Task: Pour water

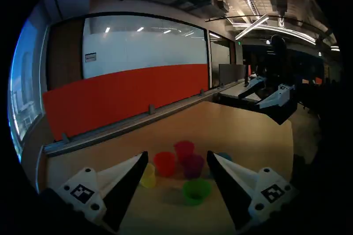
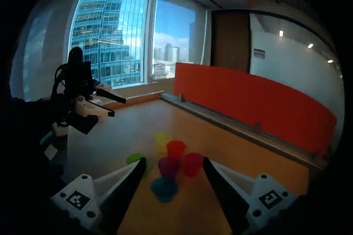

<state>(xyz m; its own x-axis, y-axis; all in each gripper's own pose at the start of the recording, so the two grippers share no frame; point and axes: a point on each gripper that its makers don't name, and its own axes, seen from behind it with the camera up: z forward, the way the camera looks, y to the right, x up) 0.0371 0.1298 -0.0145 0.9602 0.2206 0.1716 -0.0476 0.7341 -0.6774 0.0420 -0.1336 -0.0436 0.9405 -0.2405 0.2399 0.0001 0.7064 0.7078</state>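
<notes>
The left gripper point(image 1: 175, 154) is held low over the wooden surface point(image 1: 247, 129), its two fingers spread wide with nothing between them. Just beyond its fingertips stands a tight cluster of small plastic cups, near the middle of the surface. The green cup point(image 1: 197, 191) is nearest, the yellow cup point(image 1: 148, 176) is to the left, and the red cup point(image 1: 164, 163) and purple cup point(image 1: 193, 165) are in the middle. The pink cup point(image 1: 184, 149) is farthest, and the blue cup point(image 1: 224, 156) is on the right, partly hidden behind the right finger. All stand upright; whether any holds water cannot be told.

The right gripper point(image 2: 174, 160) is likewise parted and empty, aimed at the same cluster from another side.

In the left gripper view, the right gripper hangs in the air at the far right, above the surface's far end, fingers apart and pointing left, slightly downward. In the right gripper view, the left gripper hovers at the far left, clear of the surface, fingers pointing right. The hands behind both are too dark to make out.

An orange divider panel point(image 2: 264, 98) runs along the far edge of the surface.
</notes>
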